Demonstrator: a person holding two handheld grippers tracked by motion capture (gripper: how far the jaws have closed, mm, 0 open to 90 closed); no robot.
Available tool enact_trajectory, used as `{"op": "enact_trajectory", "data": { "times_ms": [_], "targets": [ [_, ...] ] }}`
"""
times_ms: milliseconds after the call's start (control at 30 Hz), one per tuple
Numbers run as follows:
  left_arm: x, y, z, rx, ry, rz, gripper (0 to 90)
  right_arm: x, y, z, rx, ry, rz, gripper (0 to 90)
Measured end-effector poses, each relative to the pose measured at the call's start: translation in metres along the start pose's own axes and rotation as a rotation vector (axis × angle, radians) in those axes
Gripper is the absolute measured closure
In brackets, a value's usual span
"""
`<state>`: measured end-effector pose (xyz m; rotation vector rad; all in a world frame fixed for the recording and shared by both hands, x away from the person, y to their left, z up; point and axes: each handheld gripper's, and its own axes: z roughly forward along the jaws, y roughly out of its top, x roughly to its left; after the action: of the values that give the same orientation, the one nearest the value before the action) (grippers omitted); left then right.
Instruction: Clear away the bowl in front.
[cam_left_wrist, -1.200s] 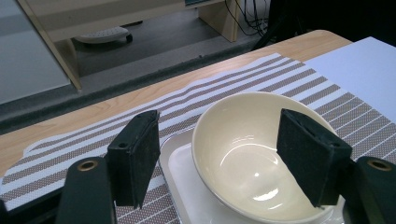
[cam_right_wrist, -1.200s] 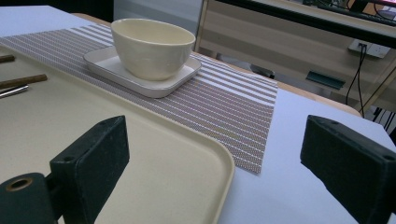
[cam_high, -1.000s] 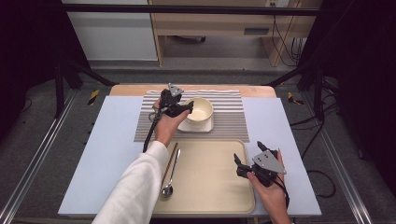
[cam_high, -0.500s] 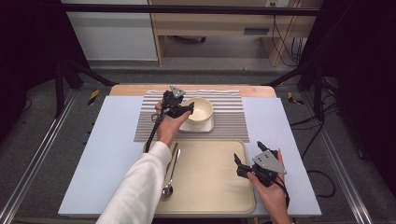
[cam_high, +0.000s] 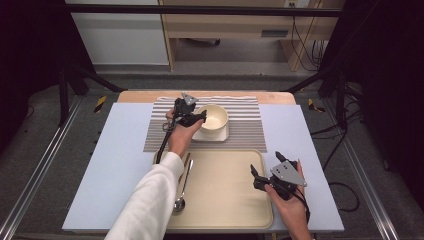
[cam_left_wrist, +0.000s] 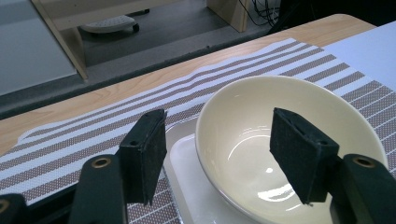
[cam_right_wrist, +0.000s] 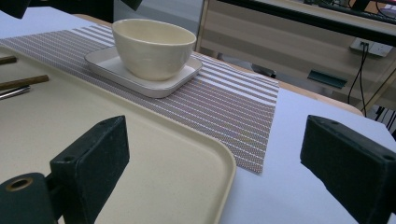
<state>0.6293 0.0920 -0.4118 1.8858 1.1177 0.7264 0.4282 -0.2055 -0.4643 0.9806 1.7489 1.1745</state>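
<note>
Bowl (cam_high: 213, 118): cream, glazed, likely slippery, rigid, breakable; seated on small square plate (cam_high: 222, 135) atop striped mat (cam_high: 245, 130), far side of worktop (cam_high: 115, 165). Best hold: near rim wall, one pad inside, one outside. Left tongs (cam_left_wrist: 229, 154): astride that rim, just closing, not yet pressing. Right tongs (cam_high: 265, 167): apart, empty, over tray (cam_high: 225, 200). Spoon (cam_high: 181, 187) on tray's left edge; open room right of mat.
</note>
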Motion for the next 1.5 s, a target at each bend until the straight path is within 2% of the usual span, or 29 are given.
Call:
{"op": "enact_trajectory", "data": {
  "times_ms": [733,933,1067,1133,1300,1500],
  "targets": [
    [-0.001,-0.02,0.015,0.022,0.039,-0.046,44.2,0.0,-0.001,0.0,0.007,0.004,-0.003,8.2],
    [-0.006,-0.024,0.021,0.045,0.049,-0.048,45.6,0.0,-0.001,0.0,0.009,0.007,-0.001,8.2],
    [-0.008,-0.026,0.025,0.09,0.059,-0.042,47.5,0.0,-0.001,0.001,0.011,0.009,0.002,8.2],
    [-0.009,-0.027,0.026,0.091,0.066,-0.043,48.4,0.0,-0.001,0.001,0.011,0.01,0.001,8.2],
    [-0.006,-0.027,0.029,0.094,0.05,-0.099,49.8,0.0,-0.001,0.001,0.012,0.013,0.0,8.2],
    [-0.004,-0.026,0.035,0.112,0.046,-0.121,51.9,0.0,-0.002,0.002,0.018,0.016,0.005,8.2]
  ]
}}
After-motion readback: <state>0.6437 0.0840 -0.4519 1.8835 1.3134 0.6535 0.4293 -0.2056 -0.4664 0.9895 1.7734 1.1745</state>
